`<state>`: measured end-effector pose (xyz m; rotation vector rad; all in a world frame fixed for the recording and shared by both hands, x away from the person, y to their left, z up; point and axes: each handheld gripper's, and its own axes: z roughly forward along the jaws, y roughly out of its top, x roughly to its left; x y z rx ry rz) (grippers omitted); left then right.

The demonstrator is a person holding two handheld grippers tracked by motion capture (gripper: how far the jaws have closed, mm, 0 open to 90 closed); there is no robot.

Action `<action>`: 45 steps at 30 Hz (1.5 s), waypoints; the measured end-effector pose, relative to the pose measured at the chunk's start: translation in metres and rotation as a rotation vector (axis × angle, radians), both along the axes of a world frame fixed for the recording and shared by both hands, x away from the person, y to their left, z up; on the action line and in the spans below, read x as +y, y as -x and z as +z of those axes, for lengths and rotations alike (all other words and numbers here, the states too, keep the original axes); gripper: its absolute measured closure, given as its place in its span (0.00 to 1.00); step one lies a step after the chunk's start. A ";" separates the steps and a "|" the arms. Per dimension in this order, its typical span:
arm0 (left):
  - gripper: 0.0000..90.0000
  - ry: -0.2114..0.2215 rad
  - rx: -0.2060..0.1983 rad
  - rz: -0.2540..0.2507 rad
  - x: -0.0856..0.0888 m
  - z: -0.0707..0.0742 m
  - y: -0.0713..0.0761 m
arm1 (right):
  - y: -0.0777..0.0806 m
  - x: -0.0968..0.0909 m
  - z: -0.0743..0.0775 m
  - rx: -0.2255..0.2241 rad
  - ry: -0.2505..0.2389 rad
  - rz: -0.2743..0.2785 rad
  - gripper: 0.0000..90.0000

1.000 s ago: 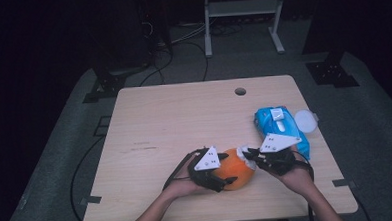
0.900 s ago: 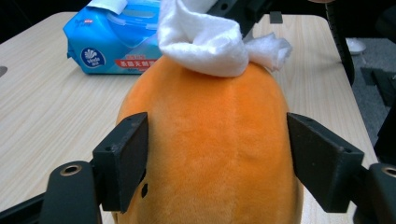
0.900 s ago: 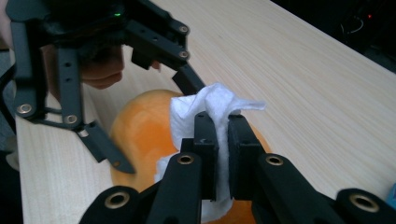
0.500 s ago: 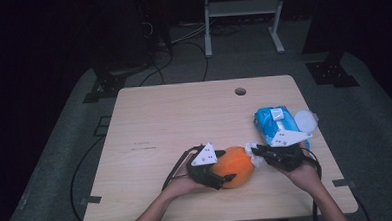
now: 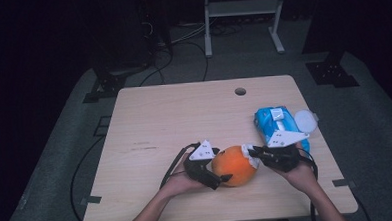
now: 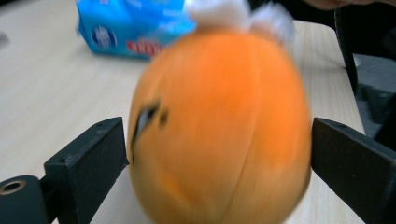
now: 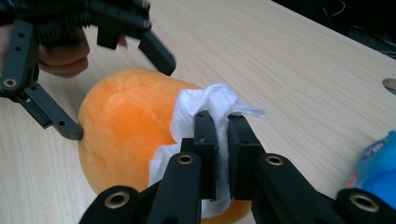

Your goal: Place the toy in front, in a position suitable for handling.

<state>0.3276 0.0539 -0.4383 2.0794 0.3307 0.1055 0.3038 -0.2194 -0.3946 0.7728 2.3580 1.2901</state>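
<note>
An orange plush ball [image 5: 235,165] lies on the wooden table [image 5: 184,116] near the front edge. My left gripper [image 5: 224,165] reaches around the ball from the left. Its jaws have just been opening and now stand wide at the ball's [image 6: 219,126] two sides, open, without squeezing it. From the right, my right gripper [image 5: 251,154] is shut on a white tissue [image 7: 210,100]. The tissue lies against the ball's [image 7: 126,130] upper right side. The left gripper [image 7: 123,100] also appears across the ball in the right gripper view.
A blue pack of wipes [image 5: 277,122] lies behind the right hand, with a white round lid [image 5: 304,120] beside it at the table's right edge. A cable hole [image 5: 240,91] sits near the far edge.
The left gripper's jaws have spread wider around the orange ball. The right gripper has shifted a little to the right with the tissue. The ball stays put.
</note>
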 end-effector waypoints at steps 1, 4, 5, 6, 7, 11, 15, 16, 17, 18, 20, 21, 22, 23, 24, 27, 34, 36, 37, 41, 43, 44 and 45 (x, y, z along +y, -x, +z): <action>0.16 0.002 -0.018 0.001 0.000 0.000 0.001 | -0.001 0.000 0.000 -0.002 -0.001 0.001 0.92; 0.30 -0.018 -0.071 0.006 -0.003 0.004 0.007 | 0.003 0.006 0.004 -0.024 0.019 -0.001 0.93; 0.32 -0.028 -0.100 0.006 -0.006 0.006 0.010 | 0.005 0.009 0.005 -0.027 0.014 0.008 0.93; 0.34 -0.039 -0.125 0.002 -0.008 0.007 0.013 | 0.008 0.014 0.008 -0.030 0.001 0.027 0.93; 0.34 -0.043 -0.139 0.000 -0.010 0.007 0.016 | 0.011 0.019 0.010 -0.038 -0.001 0.048 0.93; 0.37 -0.093 -0.221 -0.015 -0.017 0.009 0.024 | 0.023 0.043 0.011 -0.053 0.016 0.135 0.92; 0.38 -0.073 -0.202 -0.008 -0.013 0.007 0.022 | 0.020 0.040 0.011 -0.057 0.034 0.113 0.92; 0.38 -0.070 -0.204 -0.007 -0.013 0.007 0.022 | 0.016 0.035 0.010 -0.053 0.033 0.095 0.92; 0.38 -0.071 -0.203 -0.010 -0.012 0.007 0.022 | 0.012 0.028 0.009 -0.045 0.032 0.077 0.92; 0.38 -0.068 -0.203 -0.012 -0.012 0.007 0.022 | 0.008 0.019 0.006 -0.036 0.030 0.046 0.92; 0.38 -0.068 -0.199 -0.013 -0.011 0.006 0.021 | 0.003 0.004 0.003 -0.025 0.031 -0.005 0.92; 0.38 -0.066 -0.194 -0.011 -0.011 0.006 0.021 | 0.002 -0.001 0.002 -0.024 0.034 -0.022 0.93; 0.37 -0.061 -0.190 -0.012 -0.010 0.006 0.020 | 0.000 -0.008 0.001 -0.012 0.032 -0.043 0.93; 0.37 -0.058 -0.186 -0.011 -0.010 0.006 0.020 | -0.002 -0.014 -0.001 0.002 0.028 -0.060 0.93; 0.36 -0.052 -0.177 -0.006 -0.010 0.006 0.019 | -0.003 -0.017 -0.002 0.008 0.029 -0.066 0.93; 0.36 -0.048 -0.169 -0.001 -0.010 0.006 0.018 | -0.001 -0.019 -0.001 0.006 0.031 -0.068 0.93; 0.34 0.008 -0.075 0.044 -0.004 0.003 0.006 | 0.015 0.010 0.012 -0.055 0.032 0.034 0.92; 0.35 0.014 -0.067 0.044 -0.002 0.003 0.005 | 0.016 0.014 0.011 -0.069 0.055 0.038 0.93; 0.35 0.019 -0.059 0.048 -0.001 0.002 0.005 | 0.015 0.013 0.011 -0.065 0.051 0.038 0.93; 0.35 0.021 -0.058 0.047 -0.001 0.002 0.004 | 0.005 -0.004 0.007 -0.050 0.050 -0.023 0.93; 0.35 0.024 -0.053 0.053 0.000 0.002 0.004 | 0.002 -0.015 0.004 -0.023 0.047 -0.048 0.93; 0.35 0.026 -0.052 0.054 0.000 0.003 0.003 | 0.001 -0.019 0.003 -0.014 0.053 -0.059 0.93; 0.35 0.032 -0.041 0.061 0.001 0.003 0.002 | 0.002 -0.021 0.002 -0.016 0.058 -0.060 0.93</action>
